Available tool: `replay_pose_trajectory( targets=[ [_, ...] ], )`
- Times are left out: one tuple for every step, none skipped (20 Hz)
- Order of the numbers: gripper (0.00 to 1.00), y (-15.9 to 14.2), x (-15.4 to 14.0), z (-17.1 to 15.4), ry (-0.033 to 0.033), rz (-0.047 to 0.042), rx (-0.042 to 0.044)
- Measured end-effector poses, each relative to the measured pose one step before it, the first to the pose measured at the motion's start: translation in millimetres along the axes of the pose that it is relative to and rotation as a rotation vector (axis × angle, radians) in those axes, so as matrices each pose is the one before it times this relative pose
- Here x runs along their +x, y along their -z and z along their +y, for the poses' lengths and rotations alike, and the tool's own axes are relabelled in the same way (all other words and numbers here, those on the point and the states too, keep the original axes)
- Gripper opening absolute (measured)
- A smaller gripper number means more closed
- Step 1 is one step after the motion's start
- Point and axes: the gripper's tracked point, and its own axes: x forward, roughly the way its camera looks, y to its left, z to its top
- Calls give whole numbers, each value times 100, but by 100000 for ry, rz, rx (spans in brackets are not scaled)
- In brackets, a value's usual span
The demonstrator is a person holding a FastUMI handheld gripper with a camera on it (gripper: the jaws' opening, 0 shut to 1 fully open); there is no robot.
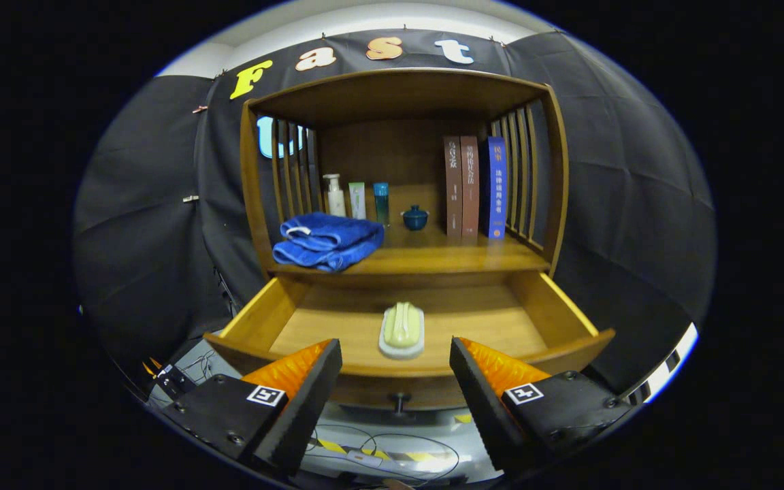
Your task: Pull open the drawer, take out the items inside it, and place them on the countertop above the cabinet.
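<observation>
The wooden drawer (pixel 555 316) of the cabinet is pulled out toward me. Inside it, near the front wall, lies a pale green soap on a white soap dish (pixel 402 330). A folded blue towel (pixel 327 241) rests on the countertop (pixel 446 258) above the drawer, at its left side. My gripper (pixel 395 371) is open, its fingers spread wide in front of the drawer's front panel, with the soap dish just beyond the gap between them. Nothing is held. The drawer's small knob (pixel 399 401) shows below the front panel, between the fingers.
On the countertop at the back stand a pump bottle (pixel 335 195), a tube, a teal bottle (pixel 381 202), a small blue lidded pot (pixel 415 218) and three upright books (pixel 476 187). Slatted side walls (pixel 525 177) and a top board enclose the shelf. Cables lie on the floor below.
</observation>
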Motion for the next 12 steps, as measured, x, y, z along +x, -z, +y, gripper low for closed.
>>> replay_pose_trajectory(
  targets=[
    [100, -1027, 1232, -33, -236, 1561, -39],
    [100, -690, 1491, -103, -963, 3580, 262],
    [100, -291, 1284, -21, -1309, 3894, 1259],
    [100, -128, 1377, -56, -1664, 4922, 1975],
    [100, -219, 1283, -75, -1740, 4791, 2683],
    [100, -371, 1349, -413, -306, 3974, 2728],
    [100, -116, 1273, -584, 1279, 3959, 1752],
    [100, -102, 1406, -476, 1684, 3783, 1046],
    [100, 18, 1432, -210, 835, 3780, 370],
    [100, 211, 1310, 42, 553, 4088, -398],
    [100, 219, 1373, 224, -5, 4219, -780],
    [99, 257, 1203, 235, 943, 3891, -1526]
  ],
)
